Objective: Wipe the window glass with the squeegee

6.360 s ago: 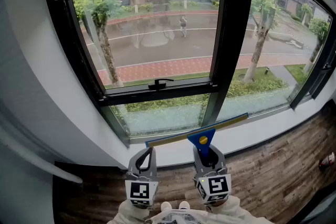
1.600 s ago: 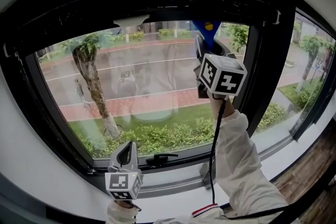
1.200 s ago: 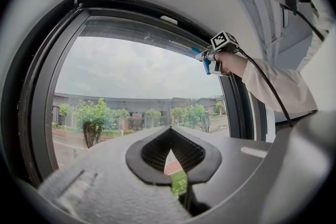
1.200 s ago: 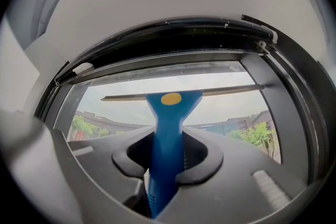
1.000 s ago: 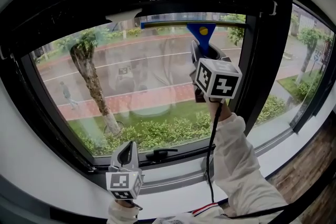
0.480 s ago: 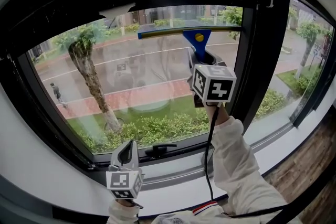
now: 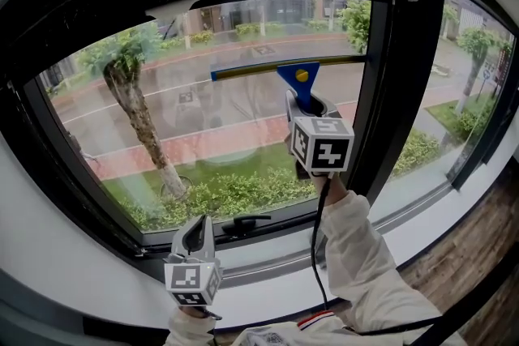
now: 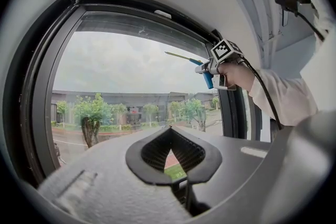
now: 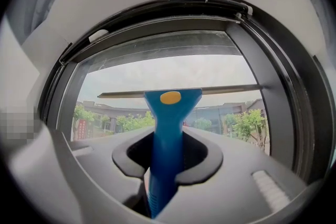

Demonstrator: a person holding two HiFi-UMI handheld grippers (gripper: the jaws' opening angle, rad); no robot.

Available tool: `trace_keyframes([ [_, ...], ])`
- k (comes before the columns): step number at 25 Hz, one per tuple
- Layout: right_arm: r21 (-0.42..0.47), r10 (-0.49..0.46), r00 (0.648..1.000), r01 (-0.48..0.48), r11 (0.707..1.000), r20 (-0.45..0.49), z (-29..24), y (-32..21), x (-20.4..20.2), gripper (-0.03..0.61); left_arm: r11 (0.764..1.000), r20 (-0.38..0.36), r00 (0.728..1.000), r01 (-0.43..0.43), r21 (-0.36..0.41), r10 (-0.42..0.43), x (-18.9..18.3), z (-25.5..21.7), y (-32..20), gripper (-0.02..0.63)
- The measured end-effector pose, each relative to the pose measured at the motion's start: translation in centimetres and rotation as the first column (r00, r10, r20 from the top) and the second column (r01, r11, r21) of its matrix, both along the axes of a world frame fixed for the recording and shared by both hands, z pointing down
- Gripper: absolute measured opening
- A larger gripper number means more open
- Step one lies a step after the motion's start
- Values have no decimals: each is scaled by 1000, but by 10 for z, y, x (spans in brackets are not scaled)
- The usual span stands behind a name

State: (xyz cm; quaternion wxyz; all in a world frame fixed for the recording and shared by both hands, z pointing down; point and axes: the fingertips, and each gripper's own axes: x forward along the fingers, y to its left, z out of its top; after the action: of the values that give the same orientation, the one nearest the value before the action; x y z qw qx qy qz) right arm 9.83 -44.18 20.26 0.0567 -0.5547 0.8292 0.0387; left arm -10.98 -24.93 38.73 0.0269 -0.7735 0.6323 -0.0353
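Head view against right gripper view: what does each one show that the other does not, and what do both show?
Only the head view: the left gripper, low beside the window latch. Only the right gripper view: the right gripper seen from inside, jaws shut on the blue squeegee. Both: its blade across the glass.

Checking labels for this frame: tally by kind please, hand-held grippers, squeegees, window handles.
hand-held gripper: 2 (left hand-held gripper, empty; right hand-held gripper, holding the squeegee)
squeegee: 1
window handle: 1
total: 4
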Motion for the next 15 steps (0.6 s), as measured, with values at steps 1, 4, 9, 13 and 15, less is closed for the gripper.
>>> trace_keyframes([
  [1, -8, 1, 1000, -1, 1000, -1, 5, 1, 0, 106, 1000, 0, 1000, 0, -2, 0, 0, 1, 1, 0],
  [4, -30, 4, 1000, -4, 1000, -6, 20, 2, 0, 106, 1000, 0, 1000, 0, -9, 0, 1, 4, 3, 0],
  [9, -67, 8, 1000, -9, 998, -11, 43, 4, 2, 106, 1000, 1, 1000, -5, -18, 5, 3, 8, 5, 0],
  [13, -86, 12, 1000, -13, 996, -18, 59, 4, 3, 106, 1000, 3, 1000, -8, -26, 8, 4, 12, 6, 0],
  [15, -94, 15, 1000, -17, 995, -24, 65, 4, 4, 106, 1000, 3, 1000, -13, -28, 13, 5, 14, 8, 0],
])
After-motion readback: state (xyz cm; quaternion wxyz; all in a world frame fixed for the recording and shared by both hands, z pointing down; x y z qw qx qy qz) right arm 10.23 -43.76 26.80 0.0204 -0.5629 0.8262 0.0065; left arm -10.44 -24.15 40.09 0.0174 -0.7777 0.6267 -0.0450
